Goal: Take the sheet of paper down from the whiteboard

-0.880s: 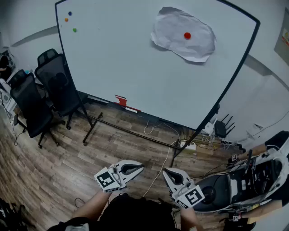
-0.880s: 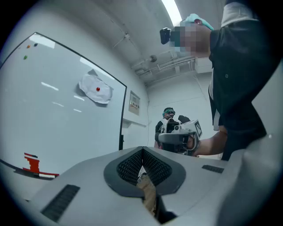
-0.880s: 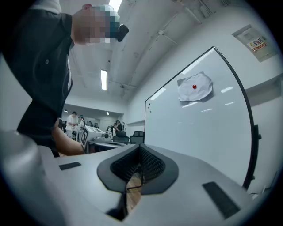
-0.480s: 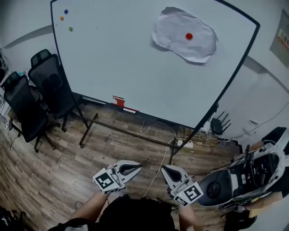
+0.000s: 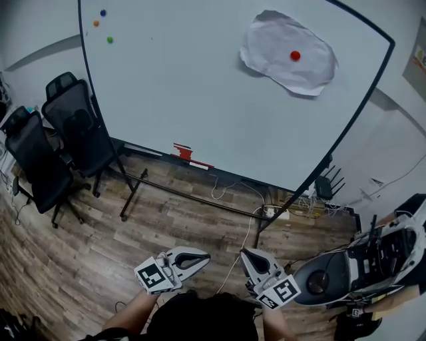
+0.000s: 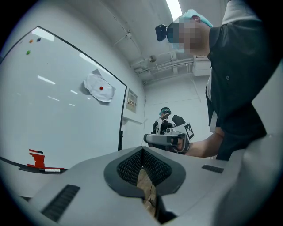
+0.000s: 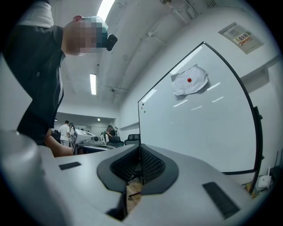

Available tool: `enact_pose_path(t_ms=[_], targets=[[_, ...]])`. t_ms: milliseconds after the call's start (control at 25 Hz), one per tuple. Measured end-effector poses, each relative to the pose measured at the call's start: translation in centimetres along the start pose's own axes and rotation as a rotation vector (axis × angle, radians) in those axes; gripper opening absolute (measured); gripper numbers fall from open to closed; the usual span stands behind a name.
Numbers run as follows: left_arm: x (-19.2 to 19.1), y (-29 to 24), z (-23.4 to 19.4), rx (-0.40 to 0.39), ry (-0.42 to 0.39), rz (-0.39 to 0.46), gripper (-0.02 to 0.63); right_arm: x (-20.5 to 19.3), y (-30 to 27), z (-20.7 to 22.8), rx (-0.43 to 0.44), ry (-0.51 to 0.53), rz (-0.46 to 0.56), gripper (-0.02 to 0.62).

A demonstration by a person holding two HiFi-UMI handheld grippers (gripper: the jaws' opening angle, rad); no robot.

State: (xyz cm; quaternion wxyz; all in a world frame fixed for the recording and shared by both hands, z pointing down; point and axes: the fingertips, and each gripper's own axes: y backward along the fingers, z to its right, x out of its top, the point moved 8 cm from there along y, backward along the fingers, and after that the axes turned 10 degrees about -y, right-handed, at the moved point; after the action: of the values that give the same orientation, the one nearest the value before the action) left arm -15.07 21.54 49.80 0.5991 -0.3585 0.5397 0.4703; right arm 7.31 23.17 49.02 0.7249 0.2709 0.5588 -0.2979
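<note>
**Sheet of paper** (image 5: 273, 43): white, crumpled, with an uneven outline. It is on the whiteboard (image 5: 200, 100), near the board's upper right corner. In the head view its long axis runs from upper left down to lower right, roughly following the board's top edge. No writing shows on it.

**Red magnet** (image 5: 295, 56): round, sitting near the middle of the sheet.

**Small magnets**: blue (image 5: 102, 12), orange (image 5: 96, 23) and green (image 5: 110, 40), grouped at the board's upper left corner, well apart from the sheet.

**Red item** (image 5: 183, 152): on the ledge along the board's bottom edge, left of centre. You cannot tell what it is.

**Wall notice** (image 7: 241, 35): posted on the wall past the board's right edge. Its print is too small to read.

**Your left gripper** (image 5: 200, 258): clenched, with the ribbed pads meeting and nothing between them. You hold it level and low over the wooden floor (image 5: 166, 220), well apart from the sheet. Its cube (image 5: 152, 276) carries a black-and-white square marker.

**Your right gripper** (image 5: 247, 256): likewise clenched and holding nothing, level, just beside the left one. Its marker cube (image 5: 283, 291) faces the head camera.

**Office chairs**: two, black, one (image 5: 76, 126) just left of the board's left edge and the other (image 5: 33, 160) further left.

**Floor items**: a white power strip (image 5: 276, 213) with loose cables beneath the board's lower right corner, and a black router (image 5: 324, 188) with antennas beside it.

**Second person** (image 6: 166, 121): seen in the left gripper view, standing in the background beyond the board's right edge.
</note>
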Motion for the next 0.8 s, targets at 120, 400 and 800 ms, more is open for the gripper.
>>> enact_pose_path(t_ms=[120,400,800], targets=[[0.0,0.3,-0.4,-0.015,0.025,0.016,0.012,0.1,-1.2,-0.8,0.028,0.017,-0.015,0.018],[-1.3,-1.3,-2.0,-0.069,0.005,0.017,0.012,-0.5,-1.4,0.2,0.003,-0.006,-0.038,0.019],[-2.9,-4.8,-8.5,-0.052,0.005,-0.050,0.012,0.3,-6.6,7.8,0.028,0.009,0.031,0.018]])
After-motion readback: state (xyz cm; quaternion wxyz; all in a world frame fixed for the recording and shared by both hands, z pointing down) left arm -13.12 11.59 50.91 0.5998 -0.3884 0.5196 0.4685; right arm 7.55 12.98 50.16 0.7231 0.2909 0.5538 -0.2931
